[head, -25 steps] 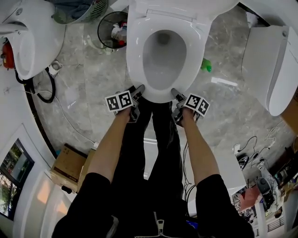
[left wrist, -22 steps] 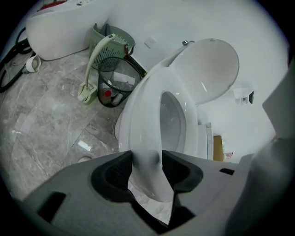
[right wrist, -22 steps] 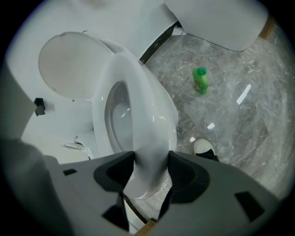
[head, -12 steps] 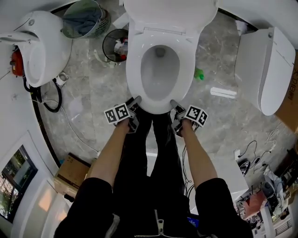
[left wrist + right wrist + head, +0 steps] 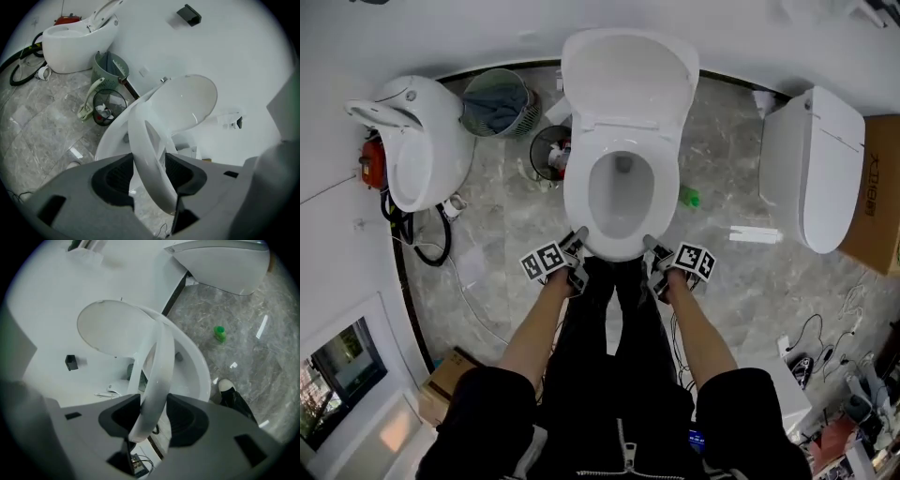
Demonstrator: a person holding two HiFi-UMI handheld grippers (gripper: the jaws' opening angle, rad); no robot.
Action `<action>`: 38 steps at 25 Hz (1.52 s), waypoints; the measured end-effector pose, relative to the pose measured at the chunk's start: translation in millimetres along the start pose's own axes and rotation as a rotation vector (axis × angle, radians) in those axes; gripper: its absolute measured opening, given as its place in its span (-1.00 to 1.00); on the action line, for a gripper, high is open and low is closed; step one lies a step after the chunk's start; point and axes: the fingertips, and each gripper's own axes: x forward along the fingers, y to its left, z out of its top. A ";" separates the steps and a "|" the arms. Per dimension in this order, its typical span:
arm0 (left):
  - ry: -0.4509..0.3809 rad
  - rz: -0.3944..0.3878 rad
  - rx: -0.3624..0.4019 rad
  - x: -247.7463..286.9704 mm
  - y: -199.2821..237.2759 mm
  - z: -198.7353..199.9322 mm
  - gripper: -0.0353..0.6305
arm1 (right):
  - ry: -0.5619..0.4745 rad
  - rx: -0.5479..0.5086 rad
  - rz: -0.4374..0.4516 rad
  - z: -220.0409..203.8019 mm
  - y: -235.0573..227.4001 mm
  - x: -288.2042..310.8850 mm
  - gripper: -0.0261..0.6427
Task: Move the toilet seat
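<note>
The white toilet seat (image 5: 584, 202) rings the bowl, and the lid (image 5: 628, 80) stands raised behind it. My left gripper (image 5: 577, 246) is at the seat's front left and my right gripper (image 5: 652, 248) at its front right. In the left gripper view the seat ring (image 5: 147, 154) runs tilted between the dark pads (image 5: 115, 176), lifted off the bowl (image 5: 110, 140); the left gripper (image 5: 149, 171) has jaws that are opening slightly. In the right gripper view the ring (image 5: 157, 376) also sits between the pads of the right gripper (image 5: 153, 413), whose jaws are closing.
A second white toilet (image 5: 417, 141) lies at the left, with a green basket (image 5: 497, 103) and a black bin (image 5: 548, 150) beside it. Another toilet (image 5: 814, 169) and a cardboard box (image 5: 877, 187) are at the right. A green object (image 5: 689, 197) and cables (image 5: 422, 239) lie on the marble floor.
The head view has drawn back, so more of the lid and wall show. Both grippers stay at the seat's front rim.
</note>
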 end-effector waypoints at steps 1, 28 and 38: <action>-0.020 -0.005 -0.007 -2.5 -10.5 5.3 -0.27 | 0.000 -0.010 0.012 4.3 10.5 -6.1 -0.40; -0.157 -0.458 -0.170 -3.6 -223.7 197.1 -0.23 | -0.414 0.207 0.437 174.3 238.5 -48.5 -0.38; -0.180 -0.504 -0.283 35.0 -261.8 261.2 -0.31 | -0.545 0.336 0.503 237.4 288.4 -30.4 -0.37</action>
